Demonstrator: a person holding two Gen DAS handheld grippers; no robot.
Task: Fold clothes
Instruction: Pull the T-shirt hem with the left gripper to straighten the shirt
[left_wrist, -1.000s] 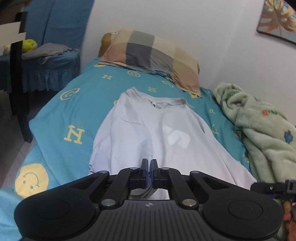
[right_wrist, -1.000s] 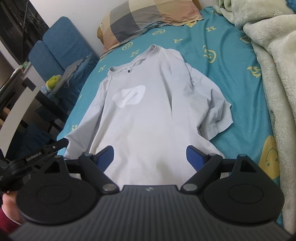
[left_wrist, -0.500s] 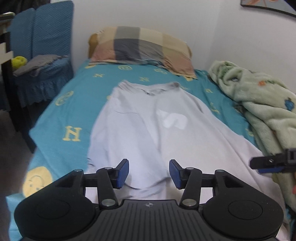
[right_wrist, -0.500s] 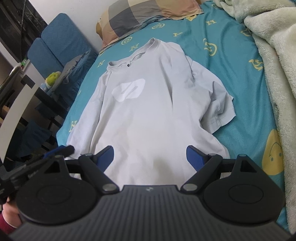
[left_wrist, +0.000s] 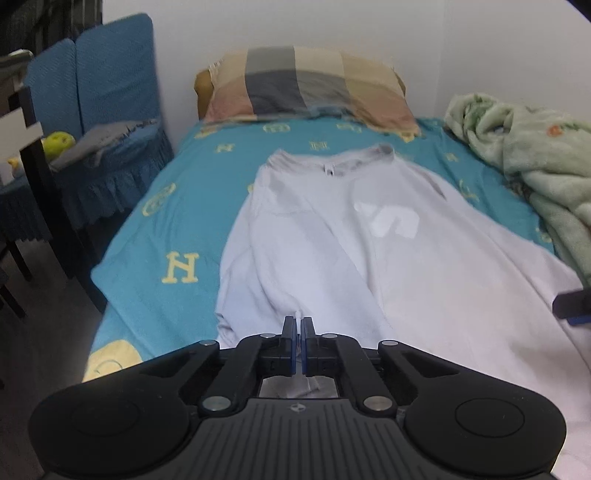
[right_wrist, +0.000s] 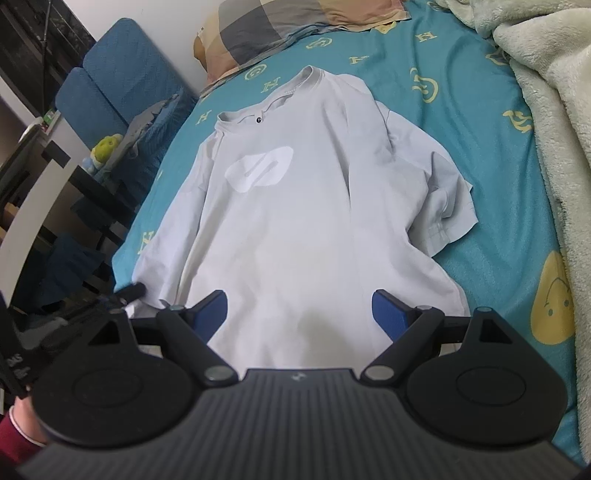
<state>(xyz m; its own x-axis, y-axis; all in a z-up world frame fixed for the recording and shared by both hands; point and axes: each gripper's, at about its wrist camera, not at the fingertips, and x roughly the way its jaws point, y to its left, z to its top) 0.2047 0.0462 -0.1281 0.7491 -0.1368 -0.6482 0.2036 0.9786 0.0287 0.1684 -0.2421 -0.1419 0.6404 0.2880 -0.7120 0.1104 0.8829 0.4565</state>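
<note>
On the bed (left_wrist: 173, 221), left hand-held gripper (left_wrist: 299, 325) pinches shirt (left_wrist: 332, 251) hem.

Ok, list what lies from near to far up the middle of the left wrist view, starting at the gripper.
left gripper, shut on a pinch of cloth → T-shirt → white logo patch → shirt collar → teal bedsheet → checked pillow → white wall

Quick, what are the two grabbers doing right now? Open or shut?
Left gripper: shut, pinching the hem of the white T-shirt.
Right gripper: open, holding nothing, above the shirt's bottom edge.
</note>
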